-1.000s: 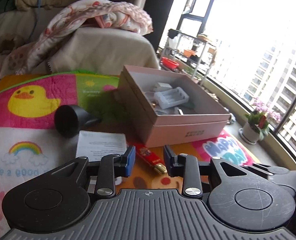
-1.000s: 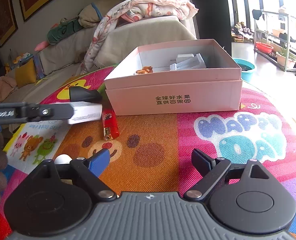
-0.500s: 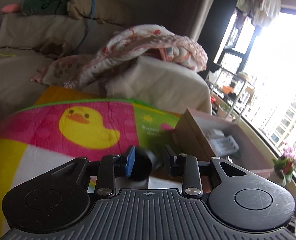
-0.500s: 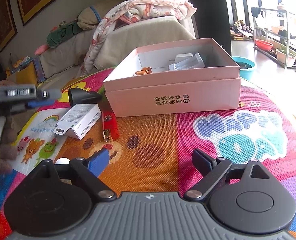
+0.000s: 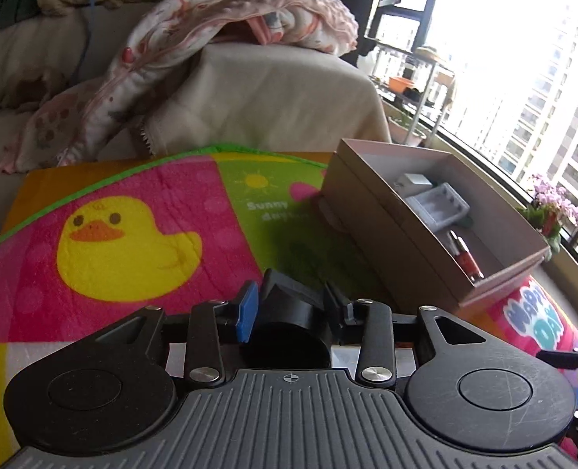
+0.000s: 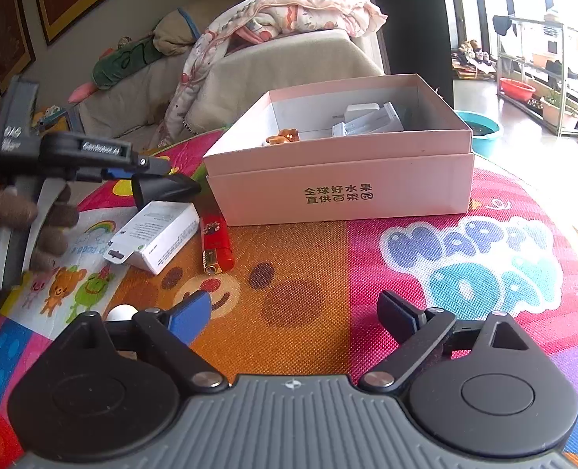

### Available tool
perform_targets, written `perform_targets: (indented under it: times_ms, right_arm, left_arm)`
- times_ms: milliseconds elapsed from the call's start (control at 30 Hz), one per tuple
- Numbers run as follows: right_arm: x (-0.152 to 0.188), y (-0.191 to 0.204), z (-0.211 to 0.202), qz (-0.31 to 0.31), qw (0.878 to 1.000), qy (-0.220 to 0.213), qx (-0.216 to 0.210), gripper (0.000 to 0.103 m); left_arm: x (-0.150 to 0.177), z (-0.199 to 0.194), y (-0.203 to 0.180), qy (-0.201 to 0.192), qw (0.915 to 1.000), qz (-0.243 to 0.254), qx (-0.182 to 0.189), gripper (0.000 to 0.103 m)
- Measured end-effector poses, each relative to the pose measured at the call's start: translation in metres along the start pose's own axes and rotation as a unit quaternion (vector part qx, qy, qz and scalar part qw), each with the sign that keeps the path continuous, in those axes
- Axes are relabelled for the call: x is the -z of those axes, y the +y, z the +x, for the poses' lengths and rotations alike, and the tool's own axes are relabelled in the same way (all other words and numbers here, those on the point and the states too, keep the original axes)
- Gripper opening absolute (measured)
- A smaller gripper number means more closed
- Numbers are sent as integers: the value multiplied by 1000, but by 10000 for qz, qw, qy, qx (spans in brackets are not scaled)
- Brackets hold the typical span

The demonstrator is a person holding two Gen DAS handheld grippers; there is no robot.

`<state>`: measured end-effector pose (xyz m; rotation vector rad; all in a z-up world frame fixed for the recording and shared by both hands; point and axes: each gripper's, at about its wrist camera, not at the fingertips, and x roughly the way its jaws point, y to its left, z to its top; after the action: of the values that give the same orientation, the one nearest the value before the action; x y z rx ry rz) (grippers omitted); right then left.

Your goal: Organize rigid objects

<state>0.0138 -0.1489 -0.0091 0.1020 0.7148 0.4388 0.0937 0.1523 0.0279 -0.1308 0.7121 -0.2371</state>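
A black funnel-shaped nozzle (image 5: 289, 320) sits between the fingers of my left gripper (image 5: 291, 308), which close around it; it also shows in the right wrist view (image 6: 164, 189), just above the play mat. The open pink box (image 6: 339, 187) holds a white charger, a white tray and a small orange figure; it also shows in the left wrist view (image 5: 425, 234). A white carton (image 6: 154, 236) and a red lighter (image 6: 215, 242) lie on the mat left of the box. My right gripper (image 6: 293, 312) is open and empty, low over the mat in front of the box.
A colourful play mat (image 6: 464, 250) covers the floor. A sofa with a blanket (image 5: 250, 39) stands behind. A small white ball (image 6: 121, 312) lies by my right gripper's left finger. A flower pot (image 5: 550, 215) stands by the window.
My left gripper swung away from the carton and lighter to the black nozzle and now has it between its fingers. My right gripper has hardly moved.
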Motion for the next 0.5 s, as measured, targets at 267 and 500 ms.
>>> perform_targets:
  times_ms: [267,500]
  right_arm:
    - [0,4,2,-95,9999,33,73,93]
    - [0,5,3,-156,9998,64,70,95]
  left_arm:
    - [10,-5,-18,163,9986,387,306,45]
    - [13,18,-16,536,9973,281,410,56]
